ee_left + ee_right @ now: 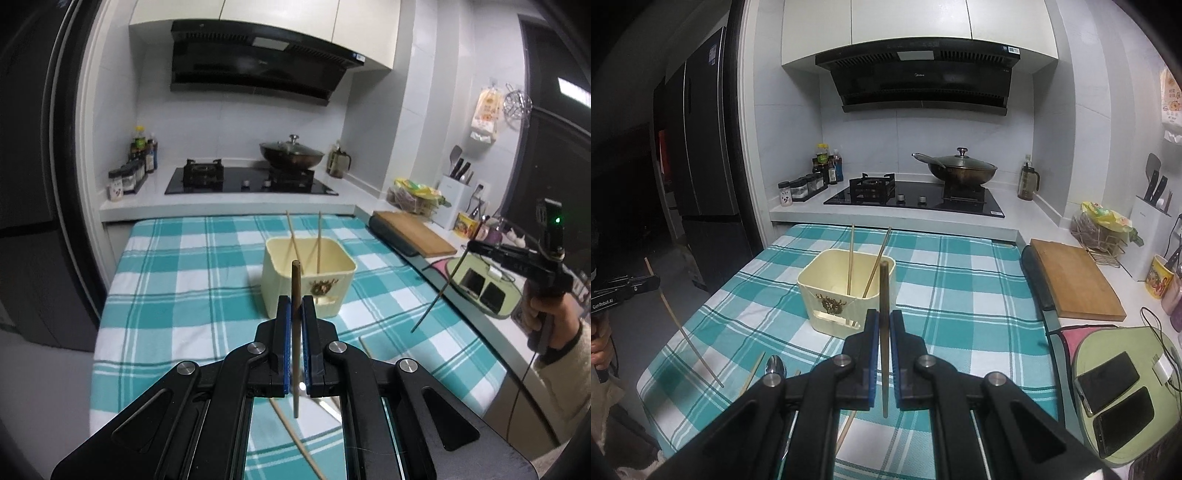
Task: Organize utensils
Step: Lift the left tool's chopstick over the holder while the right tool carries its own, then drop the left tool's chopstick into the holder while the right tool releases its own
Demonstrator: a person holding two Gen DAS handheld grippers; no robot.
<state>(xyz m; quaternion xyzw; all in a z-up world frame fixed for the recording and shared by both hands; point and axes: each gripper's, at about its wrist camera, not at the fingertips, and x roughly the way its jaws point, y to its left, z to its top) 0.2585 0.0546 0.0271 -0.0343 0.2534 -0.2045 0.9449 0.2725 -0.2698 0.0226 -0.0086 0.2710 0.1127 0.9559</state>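
Note:
A cream utensil box (308,275) (846,291) stands on the checked cloth with two chopsticks (318,242) (850,258) leaning in it. My left gripper (295,301) is shut on a brown chopstick (295,332), held upright in front of the box; it also shows at the left of the right wrist view (689,338). My right gripper (884,314) is shut on another chopstick (884,332), upright near the box; it also shows at the right of the left wrist view (437,299). A spoon (775,365) and loose chopsticks (753,373) (295,439) lie on the cloth.
A cutting board (1075,280) lies on the counter right of the table. Two phones (1115,402) rest on a green mat. A hob with a lidded wok (960,168) stands behind. A fridge (701,147) stands at the left.

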